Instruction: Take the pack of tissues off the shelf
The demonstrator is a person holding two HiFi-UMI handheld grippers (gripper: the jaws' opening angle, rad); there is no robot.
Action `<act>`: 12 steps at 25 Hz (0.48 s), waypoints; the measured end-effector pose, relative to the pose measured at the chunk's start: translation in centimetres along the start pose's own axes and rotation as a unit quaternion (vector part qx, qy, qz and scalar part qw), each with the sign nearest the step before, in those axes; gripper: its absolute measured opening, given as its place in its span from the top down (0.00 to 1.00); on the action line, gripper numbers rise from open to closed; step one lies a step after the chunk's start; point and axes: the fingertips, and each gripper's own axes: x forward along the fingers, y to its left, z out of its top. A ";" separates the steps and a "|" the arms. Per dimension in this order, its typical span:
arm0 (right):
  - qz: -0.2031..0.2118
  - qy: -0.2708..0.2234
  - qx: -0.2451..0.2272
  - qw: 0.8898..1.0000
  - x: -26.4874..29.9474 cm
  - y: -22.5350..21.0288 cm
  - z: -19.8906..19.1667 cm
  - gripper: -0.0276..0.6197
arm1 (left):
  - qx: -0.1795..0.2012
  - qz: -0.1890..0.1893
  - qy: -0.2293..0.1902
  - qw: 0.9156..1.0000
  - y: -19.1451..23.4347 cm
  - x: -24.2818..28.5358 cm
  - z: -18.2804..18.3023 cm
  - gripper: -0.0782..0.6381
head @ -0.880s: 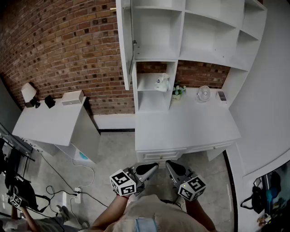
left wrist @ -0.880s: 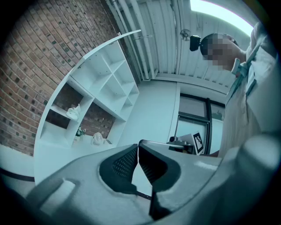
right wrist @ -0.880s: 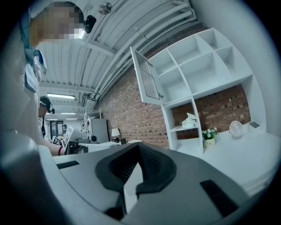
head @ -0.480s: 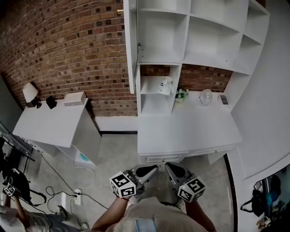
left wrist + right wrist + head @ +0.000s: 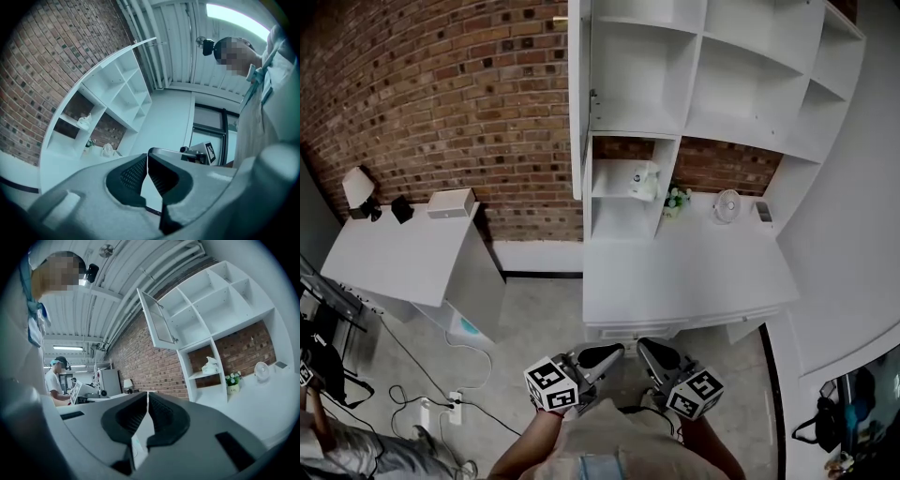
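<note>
White shelf unit [image 5: 712,84] against red brick, standing over a white desk [image 5: 684,272]. The pack of tissues [image 5: 644,178] sits in the low open cubby, on its inner shelf, with a tuft of tissue standing up from the top. It is untouched and well apart from both tools.

Left gripper [image 5: 602,354]: jaws closed together, nothing between them. Right gripper [image 5: 652,353]: same, pads meeting, empty. Both are held low by the person's body, short of the desk edge.

Risks, as judged:
- Reaching in with the jaws closed would shove the pack toward the back of the cubby rather than catch it.
- The pack looks soft. A pinch on the tuft alone would likely draw out one tissue and leave the pack behind.
- The cabinet door [image 5: 577,94] hangs open above the cubby's left side. A high approach could knock it.
- The flower pot [image 5: 676,200] stands just beside the cubby's right post, with the small fan [image 5: 727,203] near it. A wide swing on the way out could tip either.
</note>
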 end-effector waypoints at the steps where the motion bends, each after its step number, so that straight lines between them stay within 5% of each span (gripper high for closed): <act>1: 0.002 0.002 -0.001 1.000 0.1 -0.3 0.0 0.93 | 0.000 -0.001 0.000 1.000 0.2 0.3 0.0 0.88; 12: 0.024 0.006 0.015 1.000 3.6 -7.2 0.8 0.93 | -0.009 0.018 0.011 1.000 5.3 5.1 0.2 0.88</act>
